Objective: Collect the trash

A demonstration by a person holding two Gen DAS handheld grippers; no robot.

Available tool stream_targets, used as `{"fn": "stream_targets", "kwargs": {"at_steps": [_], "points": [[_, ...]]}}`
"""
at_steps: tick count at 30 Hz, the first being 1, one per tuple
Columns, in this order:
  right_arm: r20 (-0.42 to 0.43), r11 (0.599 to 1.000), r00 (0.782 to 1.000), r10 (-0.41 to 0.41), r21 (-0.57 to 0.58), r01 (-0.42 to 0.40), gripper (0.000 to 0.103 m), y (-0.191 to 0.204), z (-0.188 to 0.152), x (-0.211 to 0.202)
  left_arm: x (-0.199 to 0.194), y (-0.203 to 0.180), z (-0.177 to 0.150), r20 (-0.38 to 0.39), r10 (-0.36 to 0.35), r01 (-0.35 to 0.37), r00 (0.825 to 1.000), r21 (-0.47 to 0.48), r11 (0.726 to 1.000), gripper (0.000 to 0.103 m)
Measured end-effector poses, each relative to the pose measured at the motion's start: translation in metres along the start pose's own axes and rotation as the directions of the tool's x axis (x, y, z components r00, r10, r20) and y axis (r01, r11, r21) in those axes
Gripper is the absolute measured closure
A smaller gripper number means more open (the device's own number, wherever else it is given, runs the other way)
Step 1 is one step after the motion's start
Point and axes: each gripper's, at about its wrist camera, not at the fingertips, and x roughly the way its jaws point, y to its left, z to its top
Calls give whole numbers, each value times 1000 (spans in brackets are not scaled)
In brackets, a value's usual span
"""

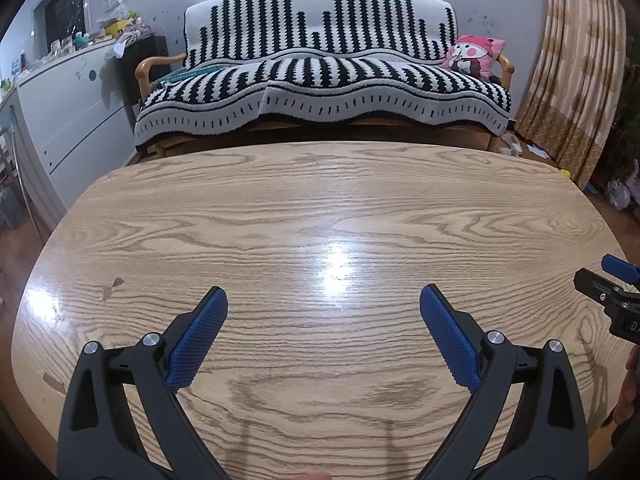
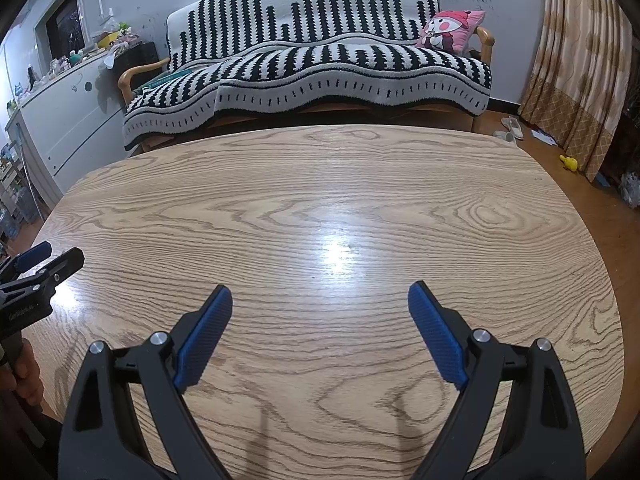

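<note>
From my remote seat, my left gripper (image 1: 323,300) hangs spread wide with nothing between its pads, over bare wooden table (image 1: 280,208) ahead of it. My right gripper (image 2: 320,298) is just as wide and equally empty. I see no trash ahead of either one (the tabletop looks bare), so my worry is closing on nothing, or scraping pads on wood if I dip blindly.

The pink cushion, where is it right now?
The pink cushion sits at the sofa's right end in both views, against the wooden armrest, beyond the table.
</note>
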Motion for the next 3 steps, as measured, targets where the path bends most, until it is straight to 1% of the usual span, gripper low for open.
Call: {"fn": "stream_targets", "kwargs": {"at_steps": [3], "points": [[-2, 1000, 1000, -5, 4, 5, 17, -1, -1, 1, 2, 4, 1, -9, -10, 10, 1000, -11, 1000, 9]]}}
